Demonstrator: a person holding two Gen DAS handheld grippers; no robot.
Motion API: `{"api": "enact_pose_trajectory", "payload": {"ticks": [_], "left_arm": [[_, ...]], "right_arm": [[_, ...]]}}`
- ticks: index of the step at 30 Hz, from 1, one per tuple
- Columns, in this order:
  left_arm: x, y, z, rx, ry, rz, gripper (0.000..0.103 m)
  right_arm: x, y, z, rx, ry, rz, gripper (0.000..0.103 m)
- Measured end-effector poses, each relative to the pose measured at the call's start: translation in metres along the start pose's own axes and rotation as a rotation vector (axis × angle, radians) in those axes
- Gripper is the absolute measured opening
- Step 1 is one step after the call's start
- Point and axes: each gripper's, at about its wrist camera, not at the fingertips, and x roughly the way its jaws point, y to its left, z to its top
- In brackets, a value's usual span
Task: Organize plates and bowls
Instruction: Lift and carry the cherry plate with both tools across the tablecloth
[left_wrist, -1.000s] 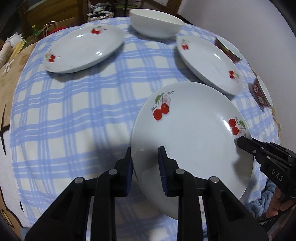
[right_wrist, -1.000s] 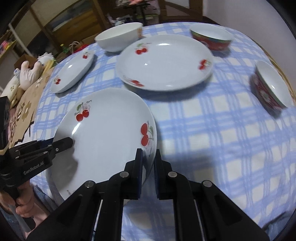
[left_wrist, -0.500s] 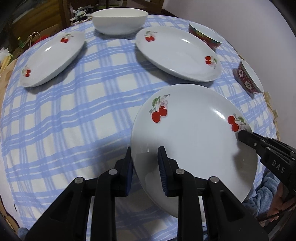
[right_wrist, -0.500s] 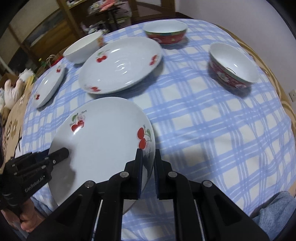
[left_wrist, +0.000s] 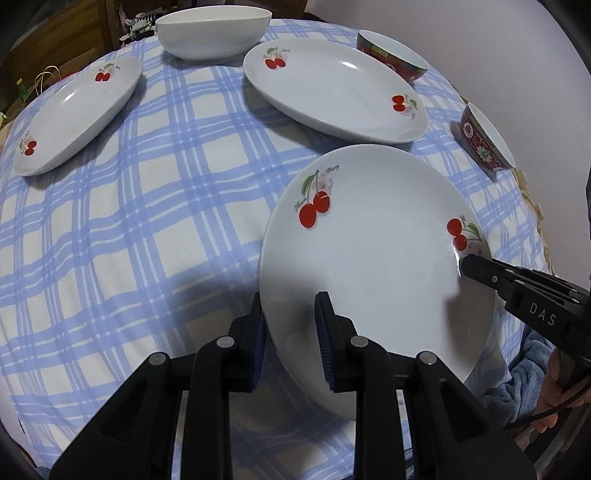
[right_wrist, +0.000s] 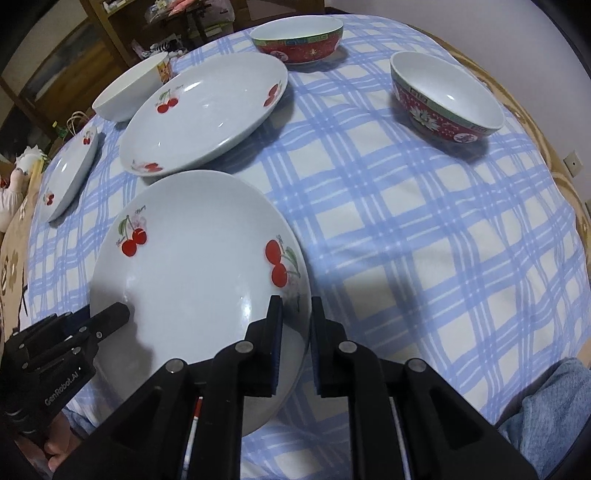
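Both grippers hold one white cherry plate (left_wrist: 373, 254) above the near side of the table. My left gripper (left_wrist: 290, 321) is shut on its left rim. My right gripper (right_wrist: 295, 325) is shut on its right rim; the plate shows there too (right_wrist: 192, 280). A second large cherry plate (left_wrist: 332, 88) lies just beyond it, also in the right wrist view (right_wrist: 210, 107). A third cherry plate (left_wrist: 74, 110) lies far left. A white bowl (left_wrist: 212, 31) stands at the back. Two red patterned bowls (right_wrist: 295, 37) (right_wrist: 443, 99) stand at the right.
The round table has a blue checked cloth (left_wrist: 147, 206). Wooden furniture (right_wrist: 92, 44) stands behind the table. A soft toy (right_wrist: 18, 177) lies at the left edge. A blue cloth (right_wrist: 546, 417) lies at the near right.
The held plate has moved right and towards the second large plate, with both grippers still on it. The red bowls have come further into view.
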Motion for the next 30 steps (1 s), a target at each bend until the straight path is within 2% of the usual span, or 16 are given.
{"api": "enact_pose_trajectory", "payload": {"ticks": [5,15,21,27,30], "left_arm": [[-0.0007,0.0044,-0.0025,-0.016,0.007,-0.024,0.025],[0.0015,0.0028,-0.0034,-0.007,0.008,-0.009,0.025],[0.0037,0.0042,-0.002,-0.026,0.012,-0.027,0.025],[0.0027,0.0021,-0.002,0.001,0.005,-0.002,0.025],[-0.0016,0.0036,-0.0018,0.023,-0.002,0.031,0.025]], "right_arm": [[-0.0007,-0.0002,-0.003,0.008,0.009,0.002,0.015],[0.0004,0.0022,-0.0084,0.016,0.021,-0.029,0.016],[0.002,0.002,-0.0072,0.028,0.019,-0.024,0.016],[0.0027,-0.0004,-0.0064,0.024,0.021,-0.031,0.017],[0.0026,0.0079,-0.0062,-0.013,0.018,-0.076,0.019]]}}
